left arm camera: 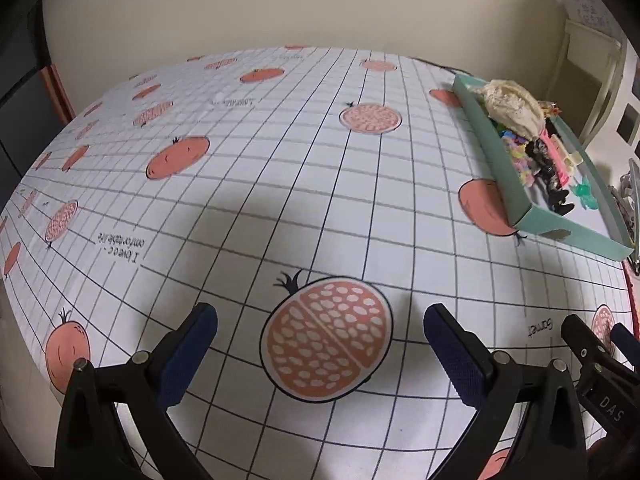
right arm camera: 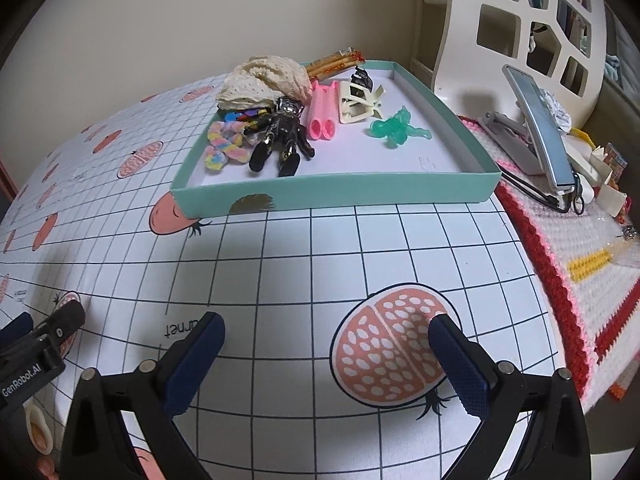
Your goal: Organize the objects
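A shallow teal box [right arm camera: 340, 198] [left arm camera: 568, 236] stands on the gridded tablecloth. Inside it lie a cream crochet piece [right arm camera: 264, 80] [left arm camera: 512, 106], a black robot figure [right arm camera: 280, 132], a pastel scrunchie [right arm camera: 224, 148], a pink clip [right arm camera: 322, 114], a cream claw clip [right arm camera: 360, 102] and a green figure [right arm camera: 398, 126]. My right gripper [right arm camera: 326, 332] hovers open over the cloth in front of the box, with nothing between its fingers. My left gripper [left arm camera: 320, 324] is open too, empty, to the left of the box.
The white cloth [left arm camera: 280, 180] with pomegranate prints covers the table. A crocheted red-and-white mat [right arm camera: 600, 280] lies to the right, carrying a phone on a stand [right arm camera: 540, 128] and small clutter. A white lattice chair back [right arm camera: 532, 28] stands behind. The other gripper [right arm camera: 36, 344] shows at far left.
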`<state>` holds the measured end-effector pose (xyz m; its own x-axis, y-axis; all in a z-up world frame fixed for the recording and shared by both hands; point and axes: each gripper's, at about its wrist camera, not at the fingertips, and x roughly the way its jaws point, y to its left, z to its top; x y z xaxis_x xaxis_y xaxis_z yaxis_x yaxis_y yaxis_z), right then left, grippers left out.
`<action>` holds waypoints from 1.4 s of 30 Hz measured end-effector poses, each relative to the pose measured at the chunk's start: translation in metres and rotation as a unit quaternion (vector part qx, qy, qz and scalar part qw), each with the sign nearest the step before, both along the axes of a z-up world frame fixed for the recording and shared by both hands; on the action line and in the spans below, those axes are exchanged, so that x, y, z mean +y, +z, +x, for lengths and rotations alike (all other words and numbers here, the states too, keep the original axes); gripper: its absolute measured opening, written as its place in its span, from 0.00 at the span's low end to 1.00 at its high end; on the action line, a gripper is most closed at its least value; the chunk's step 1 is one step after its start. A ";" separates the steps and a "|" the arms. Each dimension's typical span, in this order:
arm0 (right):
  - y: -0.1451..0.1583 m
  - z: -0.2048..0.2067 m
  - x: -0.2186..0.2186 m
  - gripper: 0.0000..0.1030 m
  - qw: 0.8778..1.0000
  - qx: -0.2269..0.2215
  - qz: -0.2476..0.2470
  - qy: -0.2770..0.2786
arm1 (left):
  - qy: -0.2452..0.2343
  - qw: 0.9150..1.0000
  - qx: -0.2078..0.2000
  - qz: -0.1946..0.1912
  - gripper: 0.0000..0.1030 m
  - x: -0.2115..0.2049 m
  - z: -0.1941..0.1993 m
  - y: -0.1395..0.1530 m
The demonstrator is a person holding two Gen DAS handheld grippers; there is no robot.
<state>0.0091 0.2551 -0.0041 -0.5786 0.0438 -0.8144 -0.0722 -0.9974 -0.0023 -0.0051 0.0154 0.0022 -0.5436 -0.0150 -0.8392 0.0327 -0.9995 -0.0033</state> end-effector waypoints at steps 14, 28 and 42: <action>-0.002 -0.001 0.001 1.00 1.000 0.006 0.009 0.003 | 0.001 1.000 0.000 0.004 1.00 0.000 -0.001 -0.005; -0.003 -0.001 0.001 1.00 1.000 0.010 0.011 0.003 | 0.004 1.000 0.008 0.003 1.00 0.001 0.001 -0.006; -0.003 0.000 0.001 1.00 1.000 0.010 0.011 0.003 | 0.006 1.000 0.006 0.004 1.00 0.001 0.002 -0.005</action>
<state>0.0090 0.2560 -0.0067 -0.5947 0.0579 -0.8019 -0.0664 -0.9975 -0.0228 -0.0035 0.0168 -0.0033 -0.5528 -0.0155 -0.8332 0.0447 -0.9989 -0.0111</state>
